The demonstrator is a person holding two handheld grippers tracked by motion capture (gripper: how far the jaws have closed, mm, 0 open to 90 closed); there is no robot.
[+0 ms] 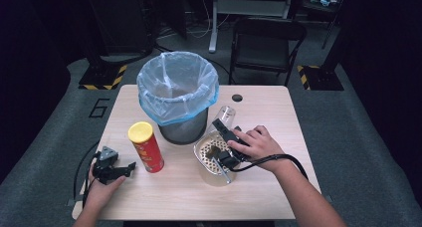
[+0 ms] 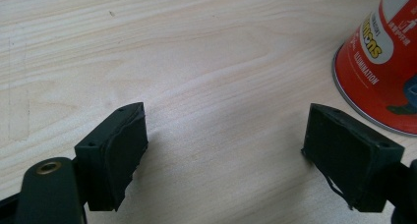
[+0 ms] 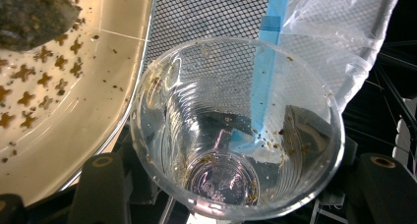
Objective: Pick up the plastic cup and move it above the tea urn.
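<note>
My right gripper (image 1: 222, 133) is shut on a clear plastic cup (image 1: 226, 115), held tilted beside the bin. In the right gripper view the cup (image 3: 236, 130) faces me mouth-first between the jaws of that gripper (image 3: 241, 197), with brown crumbs stuck inside. A clear tub (image 1: 211, 160) holding brown bits stands just under that hand; its rim (image 3: 125, 111) and a dark lump (image 3: 34, 13) show at the left. My left gripper (image 1: 130, 166) rests open on the table, nothing between its pads (image 2: 123, 155). A red chip can (image 1: 145, 147) with a yellow lid stands just right of it.
A black mesh bin (image 1: 184, 130) lined with a pale blue bag (image 1: 177, 82) stands at the table's back middle, right behind the cup. A small hole (image 1: 237, 97) marks the tabletop. A folding chair (image 1: 266, 43) stands beyond the table. The can's base (image 2: 383, 71) is near my left jaw.
</note>
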